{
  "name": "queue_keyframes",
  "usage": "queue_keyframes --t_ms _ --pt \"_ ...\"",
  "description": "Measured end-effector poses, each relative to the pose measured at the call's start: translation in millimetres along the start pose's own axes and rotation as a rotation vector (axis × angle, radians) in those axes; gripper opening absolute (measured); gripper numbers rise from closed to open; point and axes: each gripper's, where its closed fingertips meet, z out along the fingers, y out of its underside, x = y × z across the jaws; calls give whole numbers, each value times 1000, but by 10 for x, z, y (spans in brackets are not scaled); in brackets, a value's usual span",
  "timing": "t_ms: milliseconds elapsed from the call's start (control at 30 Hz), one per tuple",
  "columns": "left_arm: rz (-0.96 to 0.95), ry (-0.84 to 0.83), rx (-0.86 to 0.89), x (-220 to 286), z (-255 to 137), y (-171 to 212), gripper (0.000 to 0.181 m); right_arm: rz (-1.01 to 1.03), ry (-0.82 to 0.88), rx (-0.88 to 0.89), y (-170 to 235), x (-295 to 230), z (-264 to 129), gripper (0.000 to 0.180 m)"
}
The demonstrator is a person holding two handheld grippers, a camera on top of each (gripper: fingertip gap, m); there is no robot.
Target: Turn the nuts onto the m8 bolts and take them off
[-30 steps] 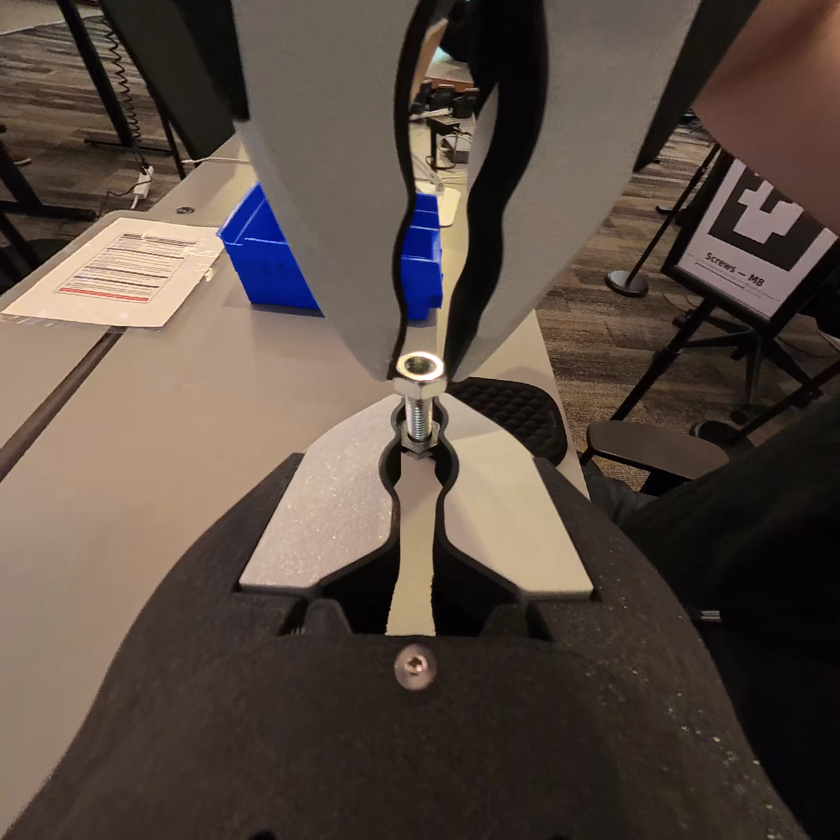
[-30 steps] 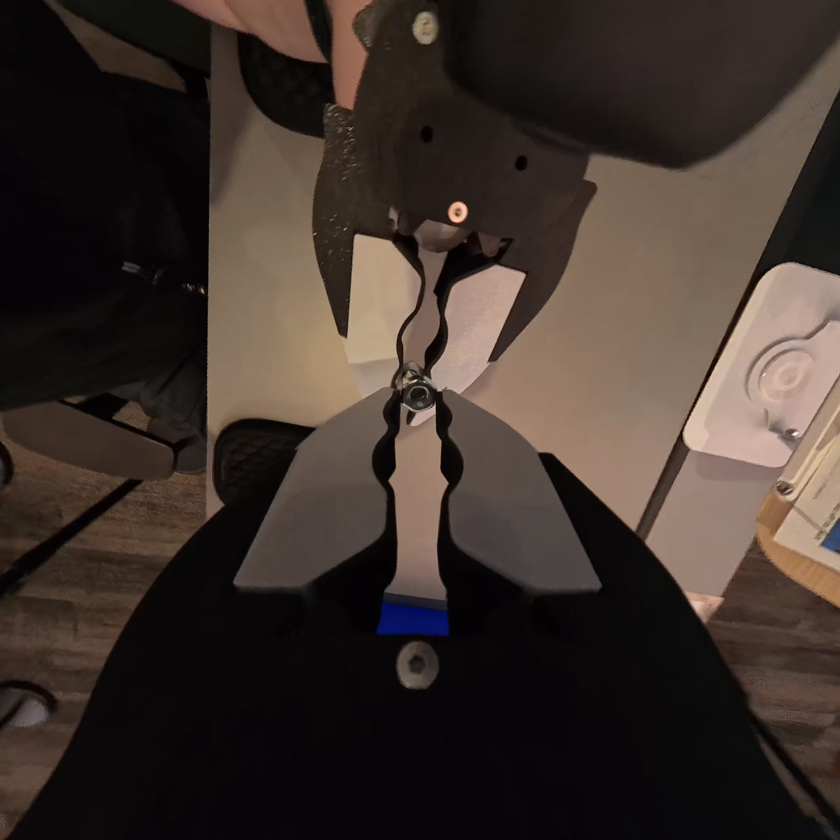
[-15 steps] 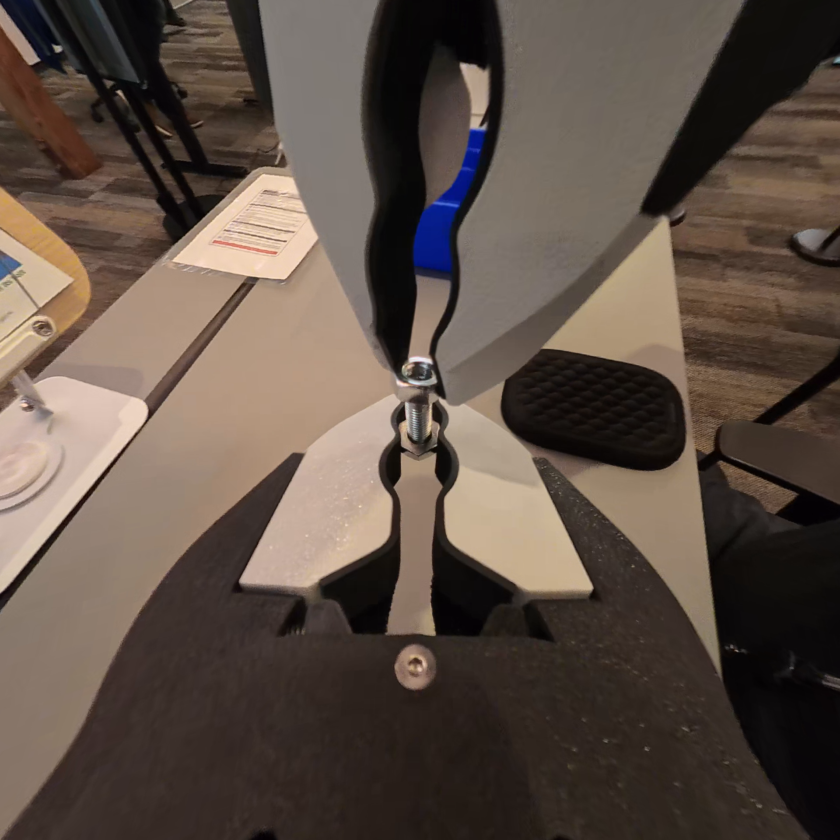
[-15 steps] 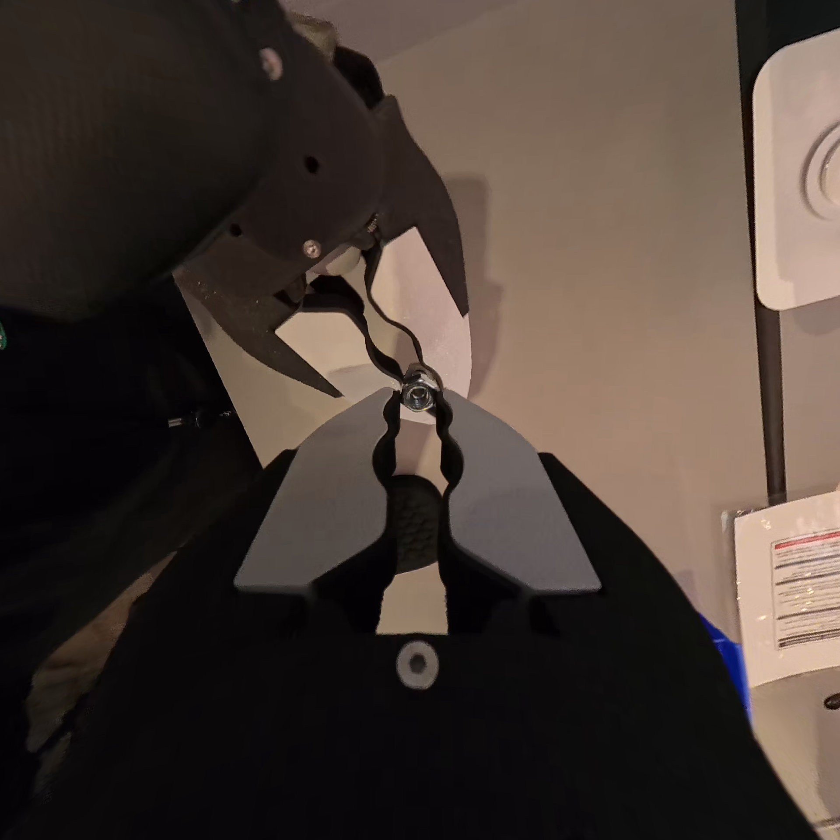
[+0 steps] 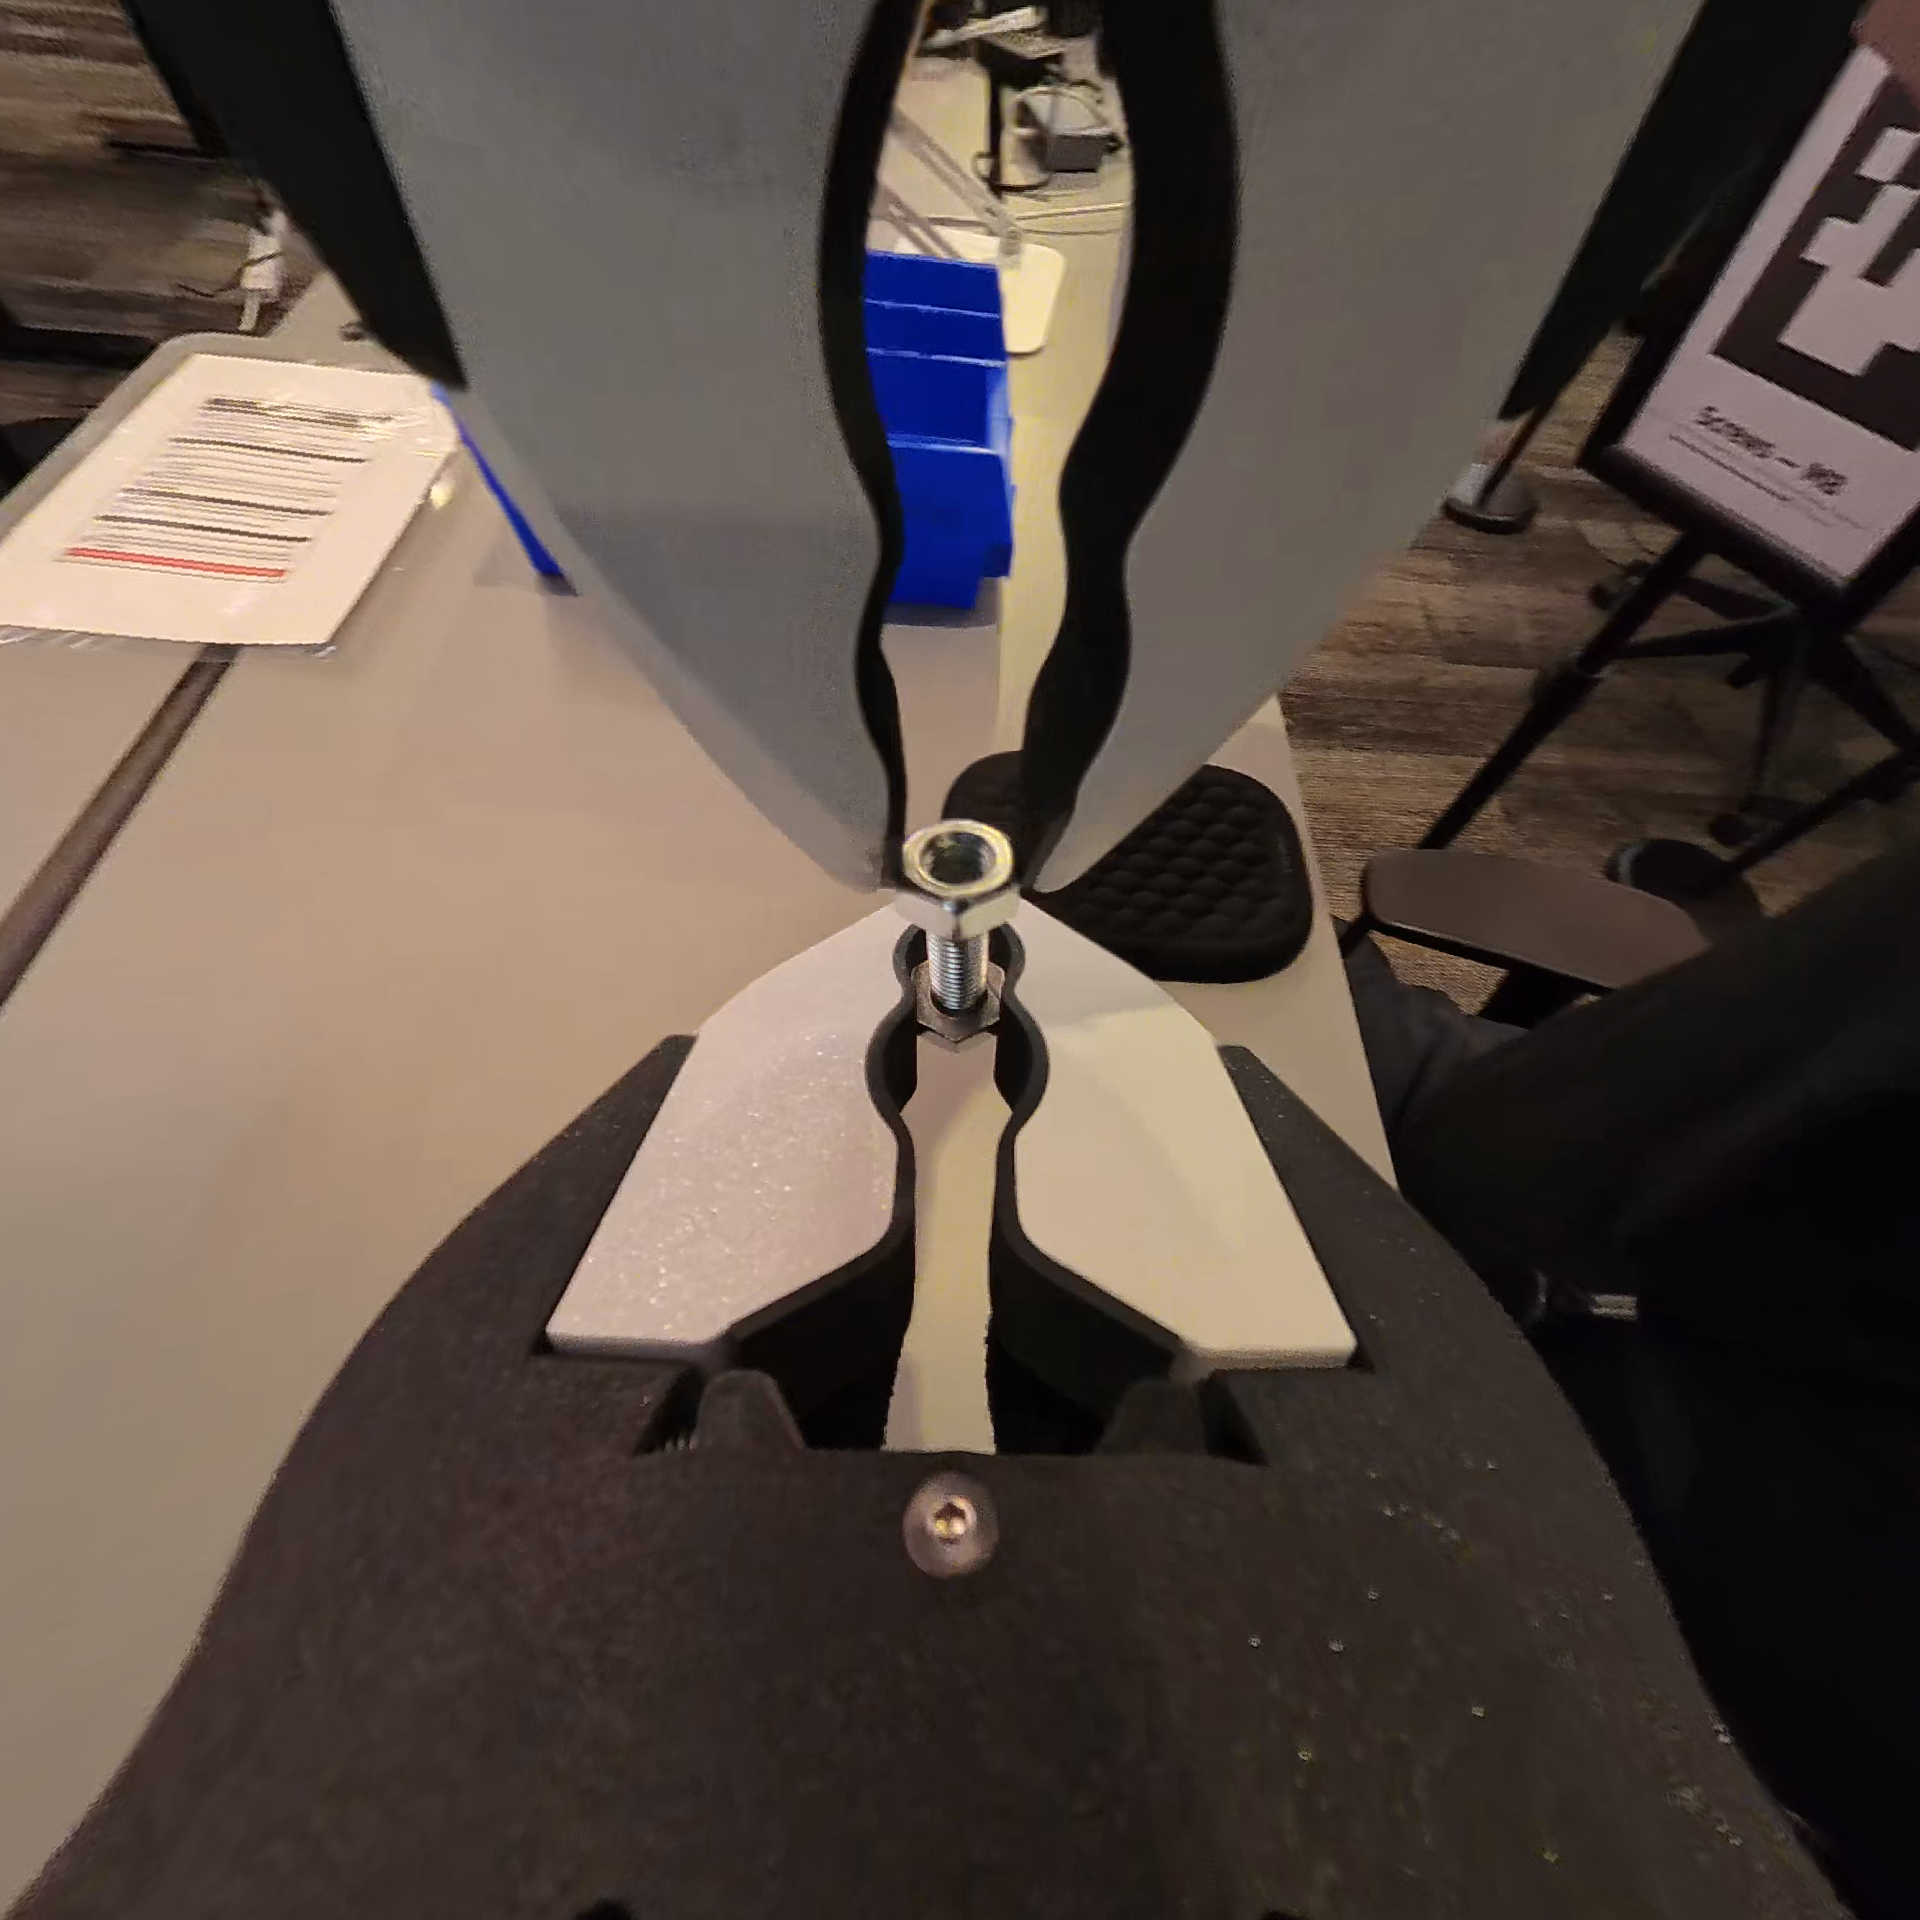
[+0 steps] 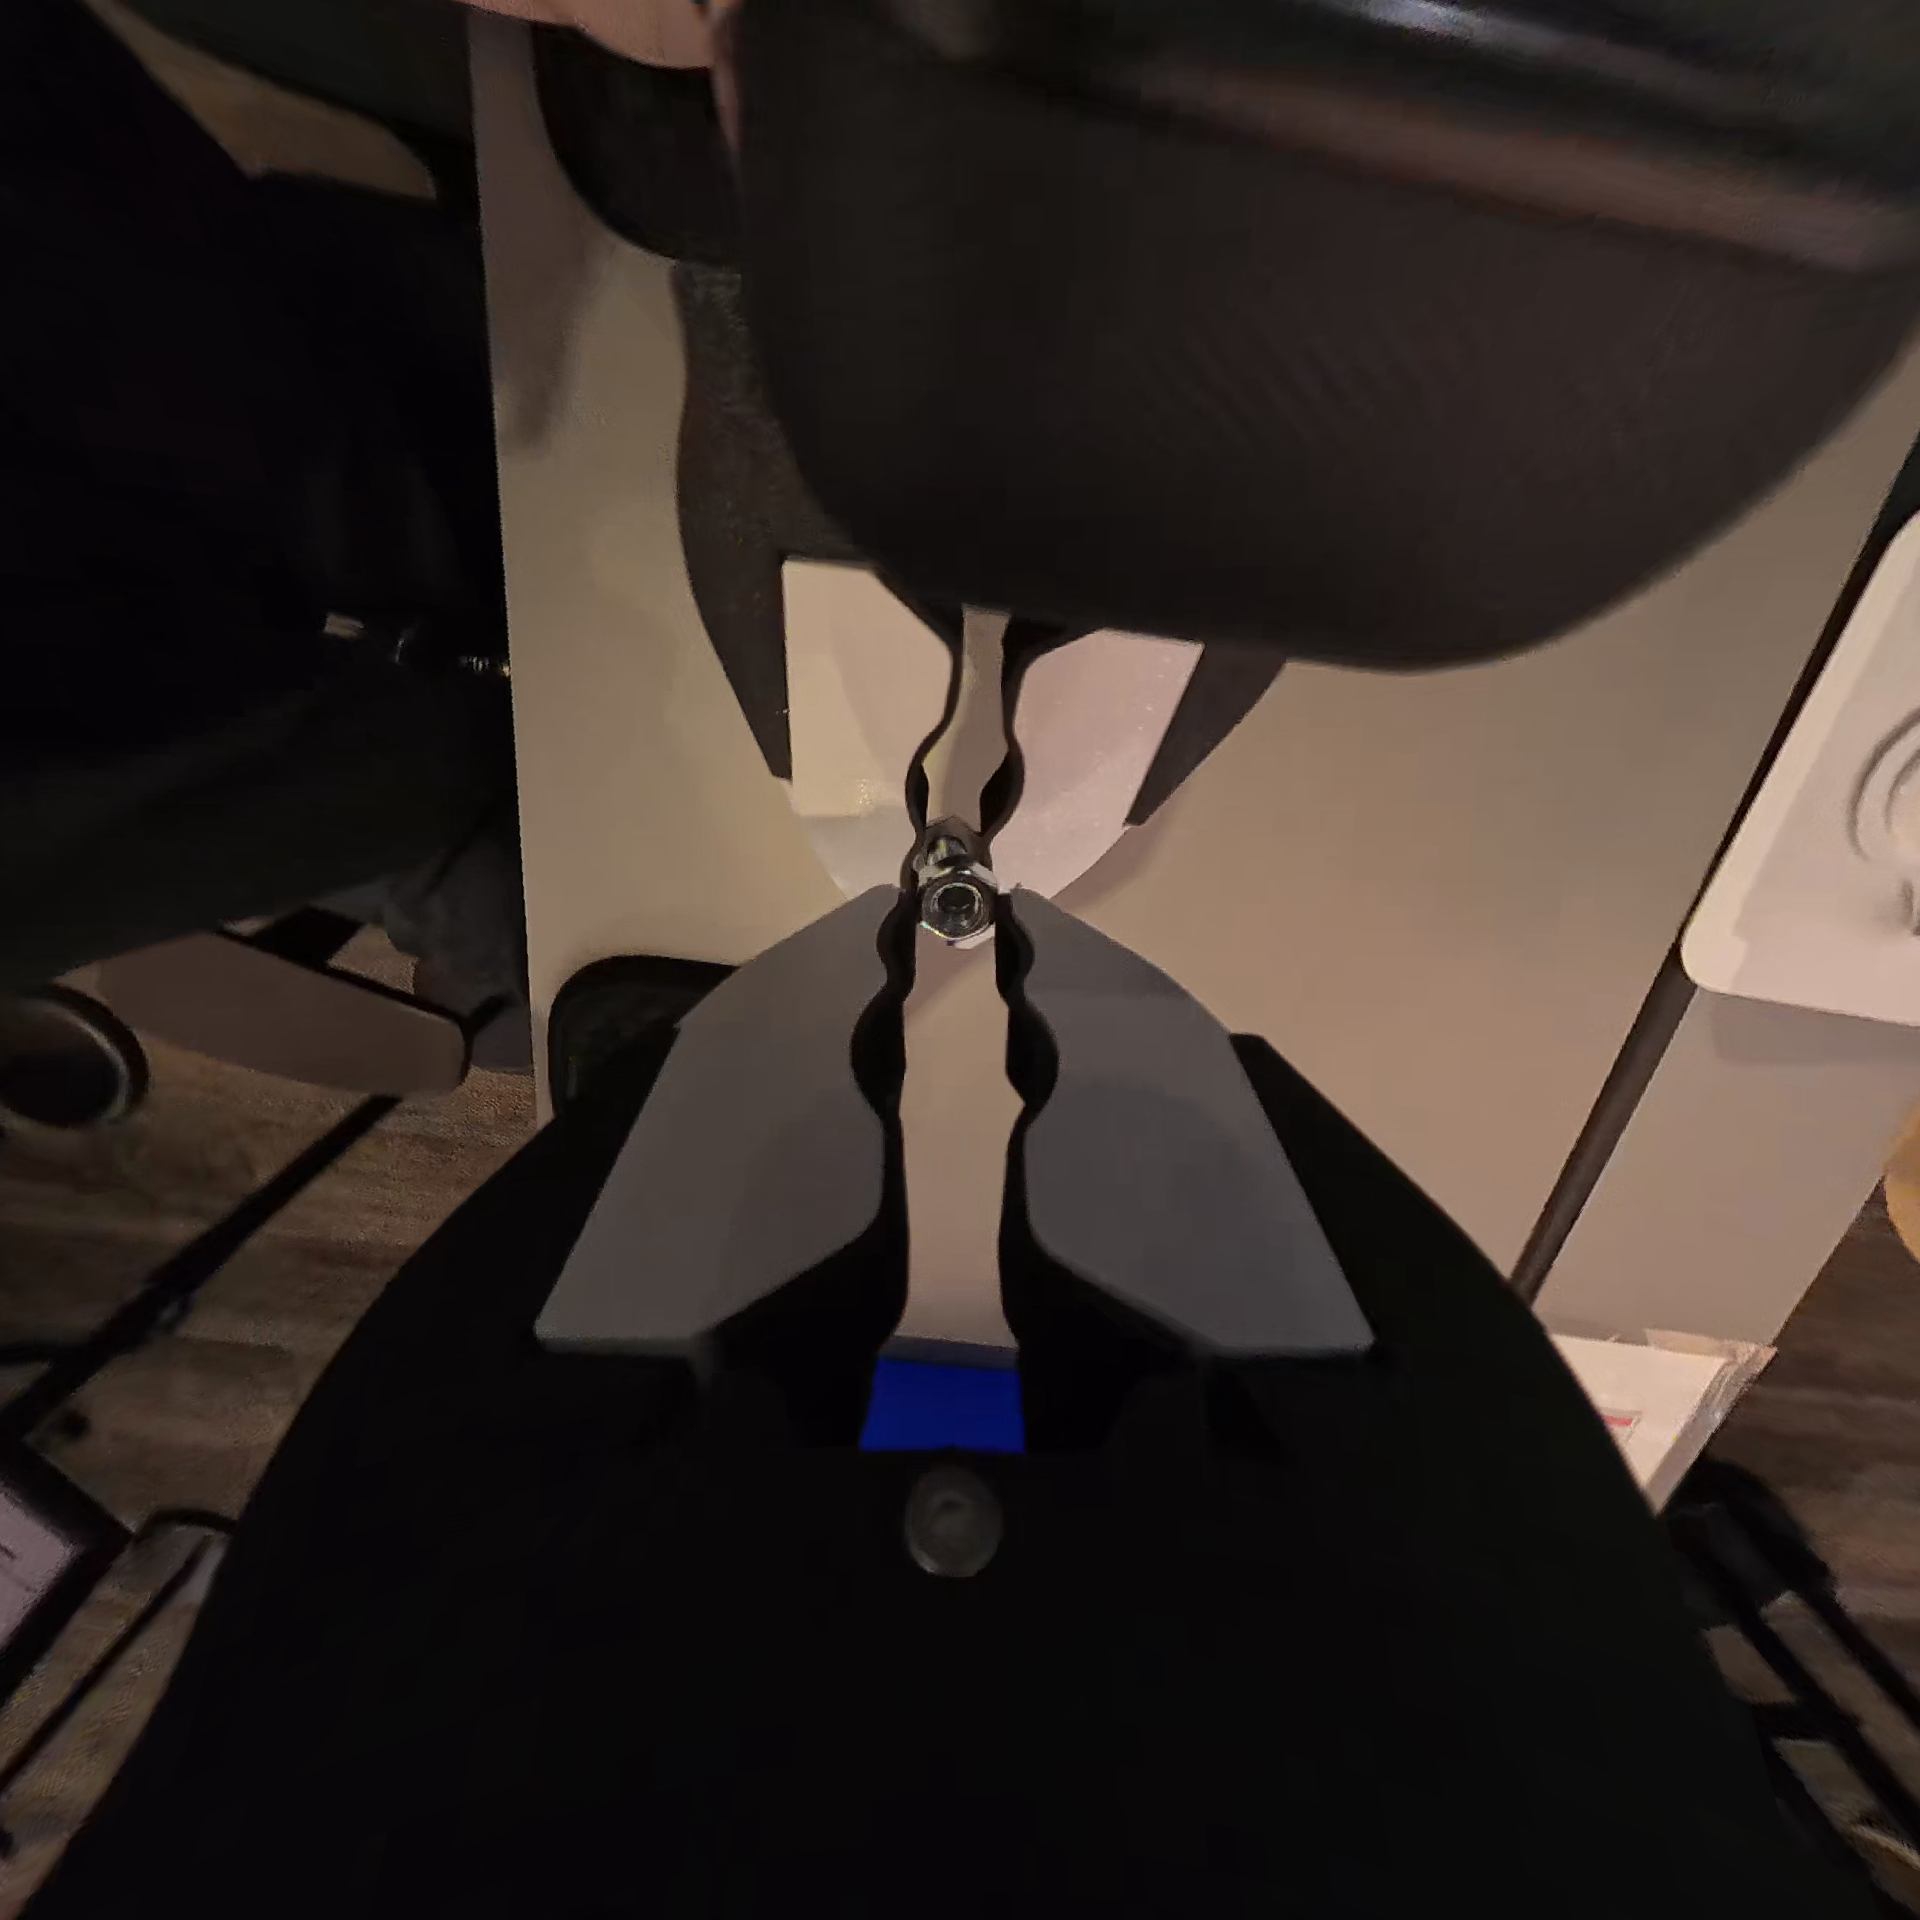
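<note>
In the left wrist view, my left gripper (image 5: 954, 1003) is shut on the hex head of a silver M8 bolt (image 5: 954, 961) and holds it upright above the grey table (image 5: 364, 935). A silver nut (image 5: 956, 878) sits at the top end of the thread. My right gripper (image 5: 956, 831) comes down from above and is shut on that nut. In the right wrist view, my right gripper (image 6: 954, 914) grips the nut (image 6: 956, 920) end-on. The left gripper (image 6: 951, 826) and the bolt (image 6: 935, 847) are just beyond it.
Blue bins (image 5: 940, 468) stand at the table's far end. A laminated sheet (image 5: 208, 499) lies at the left and a black pad (image 5: 1195, 883) at the right edge. A sign on a stand (image 5: 1787, 343) and a chair armrest (image 5: 1527, 914) are beside the table. A white stand base (image 6: 1818, 831) shows too. My hands' fingertips stand some 5 centimeters from each other.
Both grippers twisted against each other around the bolt's axis, then came back to nearly the first pose. The nut stays at the thread's end and both grips have held.
</note>
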Motion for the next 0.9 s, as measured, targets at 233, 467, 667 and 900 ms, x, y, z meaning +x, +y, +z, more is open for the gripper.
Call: queue_keyframes --t_ms 233,467,667,900 --pt "-7 121 26 152 -1 -28 10 -131 -31 49 -23 -90 -34 14" --pt "-6 279 41 382 -33 -43 10 -320 -85 124 -122 -298 -144 14" --pt "-11 365 41 504 -51 -39 10 -398 -97 102 -130 -361 -115 14" --pt "0 397 23 574 -46 -17 10 -444 -128 46 -119 -412 -75 14"
